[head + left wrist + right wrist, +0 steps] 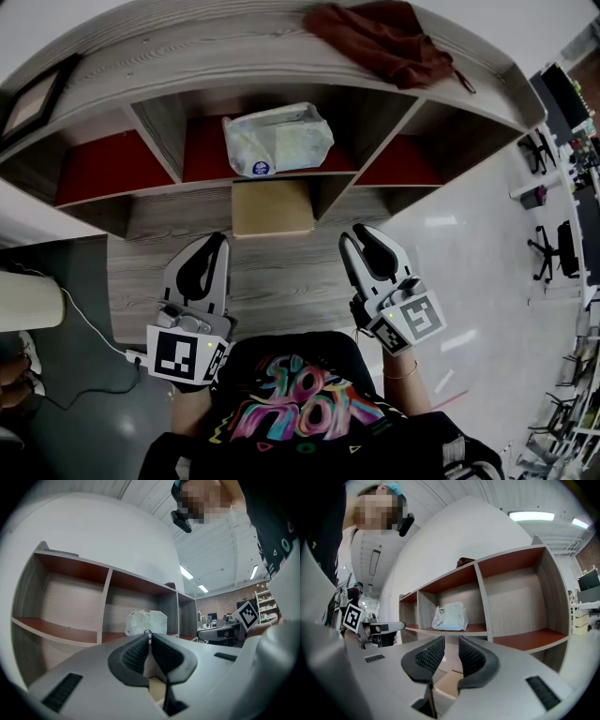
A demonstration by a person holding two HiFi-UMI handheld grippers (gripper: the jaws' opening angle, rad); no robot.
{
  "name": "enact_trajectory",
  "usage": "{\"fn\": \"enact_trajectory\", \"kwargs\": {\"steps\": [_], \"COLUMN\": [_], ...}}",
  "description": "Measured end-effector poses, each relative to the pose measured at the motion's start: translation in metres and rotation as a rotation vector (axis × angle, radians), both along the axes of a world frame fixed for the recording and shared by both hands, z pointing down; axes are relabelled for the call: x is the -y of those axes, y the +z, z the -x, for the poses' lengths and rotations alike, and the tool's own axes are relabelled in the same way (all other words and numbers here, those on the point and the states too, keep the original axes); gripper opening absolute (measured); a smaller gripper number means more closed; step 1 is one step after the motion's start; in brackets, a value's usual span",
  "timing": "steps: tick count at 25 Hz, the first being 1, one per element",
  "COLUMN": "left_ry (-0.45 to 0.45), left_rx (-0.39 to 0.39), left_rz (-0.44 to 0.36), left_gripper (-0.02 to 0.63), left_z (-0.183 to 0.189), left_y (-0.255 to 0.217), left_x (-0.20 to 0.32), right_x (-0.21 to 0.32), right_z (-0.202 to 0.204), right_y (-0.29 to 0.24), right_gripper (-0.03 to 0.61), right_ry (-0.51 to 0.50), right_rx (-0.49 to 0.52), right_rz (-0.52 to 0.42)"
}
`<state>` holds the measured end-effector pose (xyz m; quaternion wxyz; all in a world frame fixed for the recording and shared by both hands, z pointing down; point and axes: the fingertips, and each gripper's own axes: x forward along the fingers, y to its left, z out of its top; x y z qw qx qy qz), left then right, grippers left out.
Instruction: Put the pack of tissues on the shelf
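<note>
The pack of tissues (277, 141), a crinkled white plastic pack with a blue round mark, lies in the middle compartment of the wooden shelf (187, 47) on its red floor. It also shows straight ahead in the left gripper view (146, 622) and in the right gripper view (451, 617). My left gripper (217, 240) is held below and in front of the shelf, its jaws (149, 634) touching at the tips, with nothing in them. My right gripper (359, 234) is level with it on the right, and there is a gap between its pads (451, 639) with nothing inside.
A brown cloth (389, 37) lies on top of the shelf at the right, and a picture frame (33, 94) at the left end. A cardboard box (272, 208) sits in the lower middle compartment. Office chairs (553, 248) stand on the floor at the right.
</note>
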<state>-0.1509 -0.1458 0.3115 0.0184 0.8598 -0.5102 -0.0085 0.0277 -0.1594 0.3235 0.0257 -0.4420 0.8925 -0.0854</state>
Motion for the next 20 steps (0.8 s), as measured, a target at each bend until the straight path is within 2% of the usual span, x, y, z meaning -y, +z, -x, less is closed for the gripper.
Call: {"fn": "enact_trajectory", "kwargs": {"steps": [5, 10, 20], "left_ry": [0.0, 0.017, 0.015], "left_rx": [0.001, 0.002, 0.008], "left_rz": [0.005, 0.008, 0.031], "left_gripper": [0.037, 0.037, 0.037], "left_z": [0.0, -0.003, 0.002], "left_y": [0.001, 0.002, 0.01], "left_x": [0.0, 0.0, 0.009], "right_x": [-0.008, -0.008, 0.005], "right_z": [-0.003, -0.007, -0.012], "right_y": [0.0, 0.0, -0.006], "right_gripper": [0.057, 0.029, 0.017], "right_ry": [0.015, 0.033, 0.085], "right_rx": [0.004, -0.089, -0.078], "right_rz": [-0.013, -0.059, -0.085]}}
